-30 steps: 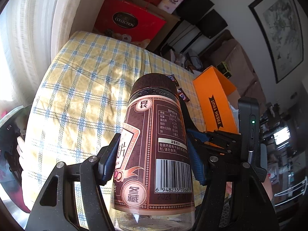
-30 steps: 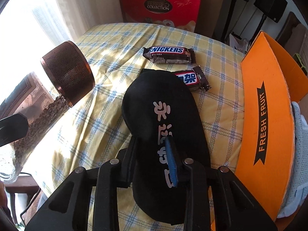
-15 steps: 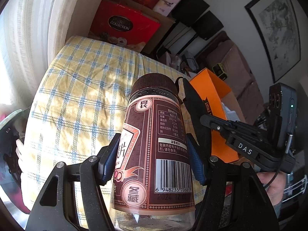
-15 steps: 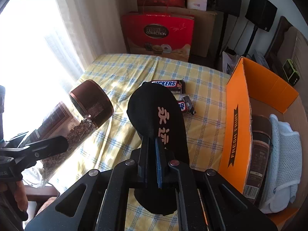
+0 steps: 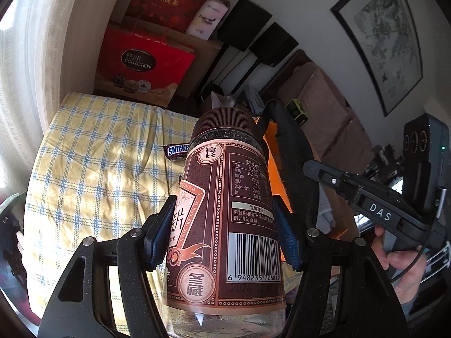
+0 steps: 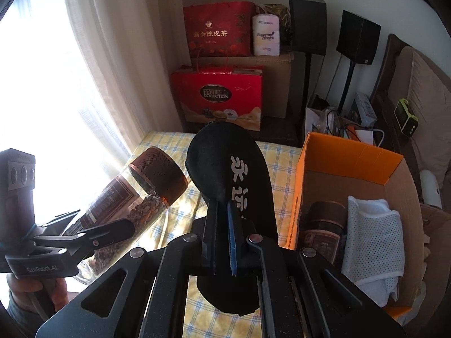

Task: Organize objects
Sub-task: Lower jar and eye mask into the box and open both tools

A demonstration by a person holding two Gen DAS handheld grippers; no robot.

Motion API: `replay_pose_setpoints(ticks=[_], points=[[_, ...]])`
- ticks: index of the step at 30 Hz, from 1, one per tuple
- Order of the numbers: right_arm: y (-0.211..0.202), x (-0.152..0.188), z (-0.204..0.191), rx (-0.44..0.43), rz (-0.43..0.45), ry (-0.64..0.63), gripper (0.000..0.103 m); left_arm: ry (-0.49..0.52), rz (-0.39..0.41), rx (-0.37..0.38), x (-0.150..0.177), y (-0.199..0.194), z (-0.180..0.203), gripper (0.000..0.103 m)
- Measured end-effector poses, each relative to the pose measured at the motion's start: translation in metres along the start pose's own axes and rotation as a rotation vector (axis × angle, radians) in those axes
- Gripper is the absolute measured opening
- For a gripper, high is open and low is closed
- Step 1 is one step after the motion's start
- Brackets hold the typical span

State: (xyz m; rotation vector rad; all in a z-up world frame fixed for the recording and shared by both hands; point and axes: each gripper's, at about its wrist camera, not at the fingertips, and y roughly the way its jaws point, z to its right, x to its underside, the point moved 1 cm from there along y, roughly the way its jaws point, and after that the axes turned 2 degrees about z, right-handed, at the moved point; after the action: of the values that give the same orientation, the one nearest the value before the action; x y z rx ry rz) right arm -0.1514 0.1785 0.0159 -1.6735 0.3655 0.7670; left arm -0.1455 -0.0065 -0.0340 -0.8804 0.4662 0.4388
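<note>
1. Above the checked tablecloth [image 5: 93,174], both grippers are loaded and off the surface: this looks like the carry step, with goods on their way to the orange carton [image 6: 349,152].
2. Clamped in the left gripper [image 5: 222,231] is a brown-lidded jar [image 5: 225,197], its blue pads pressing the label on either side; the right wrist view shows the jar tilted, with flaky contents inside.
3. Pinched edge-on in the right gripper [image 6: 225,225], jaws nearly together, is a black insole [image 6: 231,174] with white characters, standing up from the jaws.
4. Inside the carton a second jar [image 6: 324,225] lies beside a folded white mesh cloth [image 6: 372,231].
5. One Snickers bar [image 5: 177,150] remains on the cloth, partly hidden behind the held jar.
6. Next, I judge, the insole should travel right over the carton's near wall and be released in the free space beside the cloth; the jar would follow, kept lid-up so it settles without knocking its twin.
</note>
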Motion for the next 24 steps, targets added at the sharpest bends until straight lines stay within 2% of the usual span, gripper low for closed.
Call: replay_pose_setpoints(ticks=[6, 12, 18, 24], points=[[-0.020, -0.005, 0.036, 0.058, 0.021, 0.034, 0.005, 0.039, -0.007, 0.044, -0.012, 0.019, 0.043, 0.062], [-0.036, 0.004, 0.082, 0.121, 0.024, 0.094, 0.005, 0.059, -0.046, 0.097, -0.016, 0.053, 0.085, 0.062], [-0.038, 0.023, 0.132, 0.186, -0.006, 0.163, 0.005, 0.091, -0.083, 0.120, -0.007, 0.086, 0.121, 0.062], [-0.022, 0.044, 0.166, 0.243, -0.061, 0.204, 0.005, 0.103, -0.106, 0.111, -0.001, 0.117, 0.142, 0.062]])
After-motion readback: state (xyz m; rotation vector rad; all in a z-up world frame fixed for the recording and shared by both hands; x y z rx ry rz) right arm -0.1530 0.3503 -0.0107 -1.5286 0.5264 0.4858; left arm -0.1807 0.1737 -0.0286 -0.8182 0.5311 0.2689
